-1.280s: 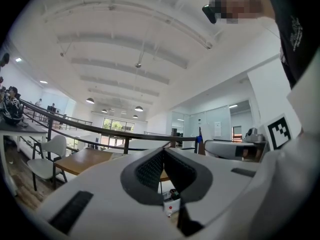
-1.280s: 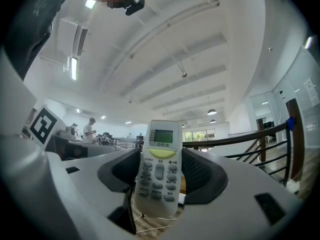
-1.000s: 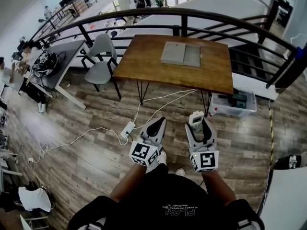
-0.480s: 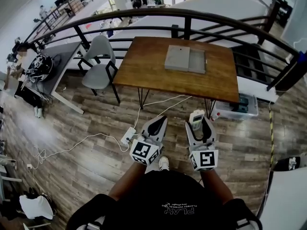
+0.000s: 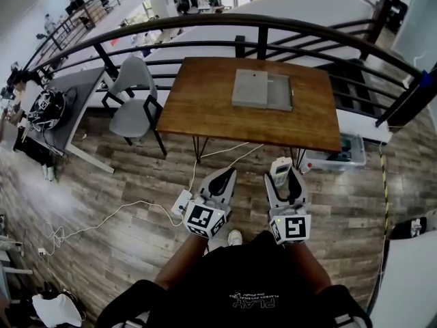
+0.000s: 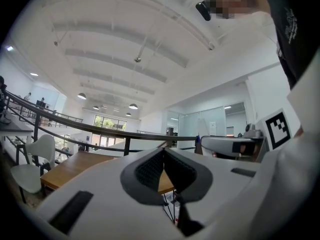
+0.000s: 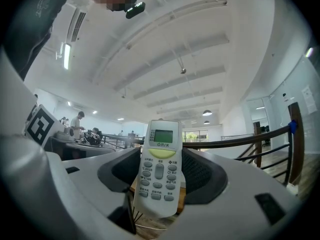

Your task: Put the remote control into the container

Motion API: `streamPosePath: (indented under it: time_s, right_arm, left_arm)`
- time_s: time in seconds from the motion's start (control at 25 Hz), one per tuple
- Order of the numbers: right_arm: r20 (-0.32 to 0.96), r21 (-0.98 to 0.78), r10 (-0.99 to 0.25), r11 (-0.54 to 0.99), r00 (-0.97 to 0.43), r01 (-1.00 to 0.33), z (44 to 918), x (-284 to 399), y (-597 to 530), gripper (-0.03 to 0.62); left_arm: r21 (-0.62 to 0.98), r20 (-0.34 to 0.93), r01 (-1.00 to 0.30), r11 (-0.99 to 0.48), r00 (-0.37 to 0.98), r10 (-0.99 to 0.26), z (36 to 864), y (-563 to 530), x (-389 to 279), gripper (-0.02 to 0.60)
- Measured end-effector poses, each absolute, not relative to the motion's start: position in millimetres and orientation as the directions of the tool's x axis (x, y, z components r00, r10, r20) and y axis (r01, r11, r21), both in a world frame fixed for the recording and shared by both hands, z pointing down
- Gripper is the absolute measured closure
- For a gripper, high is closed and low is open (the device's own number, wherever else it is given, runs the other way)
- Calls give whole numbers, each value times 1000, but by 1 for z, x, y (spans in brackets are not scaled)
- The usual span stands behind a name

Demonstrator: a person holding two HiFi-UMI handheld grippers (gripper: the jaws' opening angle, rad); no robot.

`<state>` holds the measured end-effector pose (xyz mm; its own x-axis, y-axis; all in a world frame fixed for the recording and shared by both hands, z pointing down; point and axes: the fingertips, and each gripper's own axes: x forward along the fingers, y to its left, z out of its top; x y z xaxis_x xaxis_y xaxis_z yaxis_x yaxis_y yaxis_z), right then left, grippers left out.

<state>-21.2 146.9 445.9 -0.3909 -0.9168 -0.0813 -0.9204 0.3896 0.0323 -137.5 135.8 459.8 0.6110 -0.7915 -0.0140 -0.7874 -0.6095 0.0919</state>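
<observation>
Table [image 5: 205, 98] sits slightly nearer than before (person approaching). Right gripper [image 5: 282, 180] clamps remote control [image 7: 160, 169] upright for carrying; left gripper [image 5: 222, 182] closed, empty; container [image 5: 262, 90] waits on tabletop.

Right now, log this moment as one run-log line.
right gripper: shut on air-conditioner remote | left gripper: shut, empty | grey container: on wooden table, ahead, not yet reached

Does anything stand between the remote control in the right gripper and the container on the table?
Nothing visible does. The right gripper holds the remote control short of the wooden table; only floor and a white cable lie before the container.
</observation>
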Motion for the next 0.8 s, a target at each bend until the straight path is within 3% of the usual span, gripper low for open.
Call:
streamPosePath:
  time_s: [0.8]
  right_arm:
    - [-73,11,-907,415,-415,-910,445,30,7,332]
  left_arm:
    - [97,-31,-792,-602,602,-798,447,4,-85,575]
